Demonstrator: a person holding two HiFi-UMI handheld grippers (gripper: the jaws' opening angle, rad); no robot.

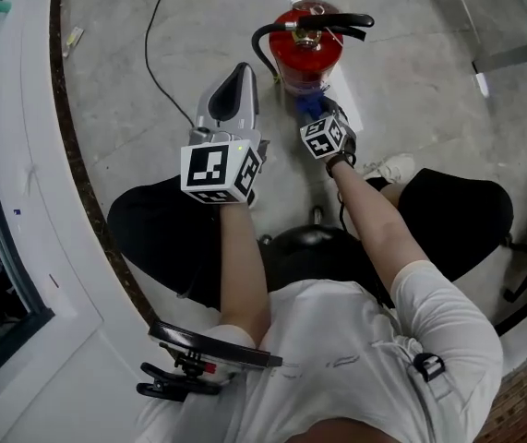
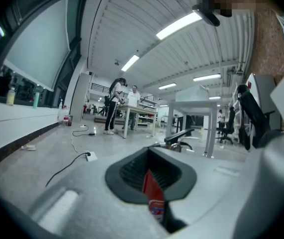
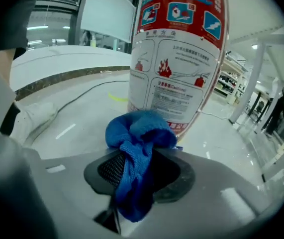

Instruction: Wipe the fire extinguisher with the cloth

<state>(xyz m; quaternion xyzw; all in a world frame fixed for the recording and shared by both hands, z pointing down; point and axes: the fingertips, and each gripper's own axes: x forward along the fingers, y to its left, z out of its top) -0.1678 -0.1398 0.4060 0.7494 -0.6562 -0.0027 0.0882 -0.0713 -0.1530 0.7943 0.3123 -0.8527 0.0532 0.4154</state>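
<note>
A red fire extinguisher (image 1: 306,52) with a black handle and hose stands upright on the grey floor. In the right gripper view its labelled body (image 3: 179,54) fills the upper middle. My right gripper (image 1: 318,113) is shut on a bunched blue cloth (image 3: 138,143), which is pressed against the extinguisher's lower body near the base. The cloth (image 1: 310,107) also shows in the head view, just below the cylinder. My left gripper (image 1: 241,70) hangs to the left of the extinguisher with its jaws together and nothing held. Past its jaws, a red sliver of the extinguisher (image 2: 151,190) shows.
A black cable (image 1: 157,58) runs over the floor to a socket block (image 2: 89,156). A curved white ledge (image 1: 23,183) borders the left side. The person's white shoe (image 1: 395,167) rests right of the extinguisher. A white table (image 2: 201,108) and people (image 2: 113,106) stand farther off.
</note>
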